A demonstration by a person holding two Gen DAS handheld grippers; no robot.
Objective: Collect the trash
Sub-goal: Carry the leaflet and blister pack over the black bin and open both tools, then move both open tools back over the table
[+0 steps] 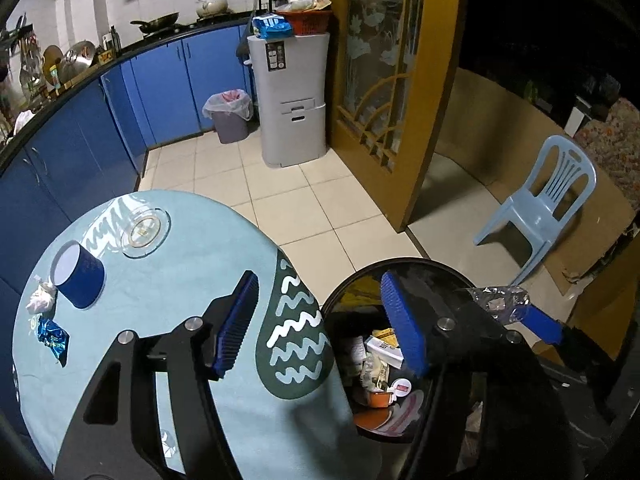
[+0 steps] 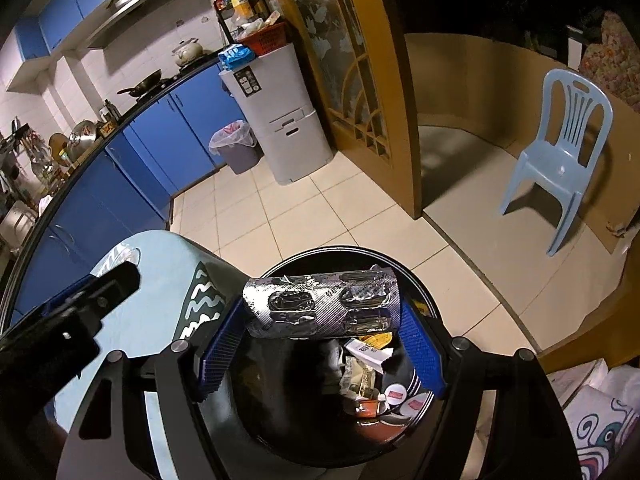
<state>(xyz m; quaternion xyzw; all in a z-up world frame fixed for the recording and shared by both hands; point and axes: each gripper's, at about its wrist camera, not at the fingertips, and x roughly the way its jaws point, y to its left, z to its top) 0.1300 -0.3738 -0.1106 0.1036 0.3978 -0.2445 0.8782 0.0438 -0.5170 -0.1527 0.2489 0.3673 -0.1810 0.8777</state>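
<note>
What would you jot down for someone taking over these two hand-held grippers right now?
Left hand-held gripper: open, empty, at the table's edge beside the black trash bin.
Right hand-held gripper: shut on a used foil blister pack, held over the bin.
Done: bin already holds wrappers and cartons.
Left: drop the pack in; then clear the crumpled tissue and blue foil wrapper from the round table. The blue cup may not be trash.

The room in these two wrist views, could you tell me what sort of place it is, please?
Most likely a home kitchen: blue cabinets under a counter carrying a wok and pot, a tiled floor, and a lined waste bin.
</note>
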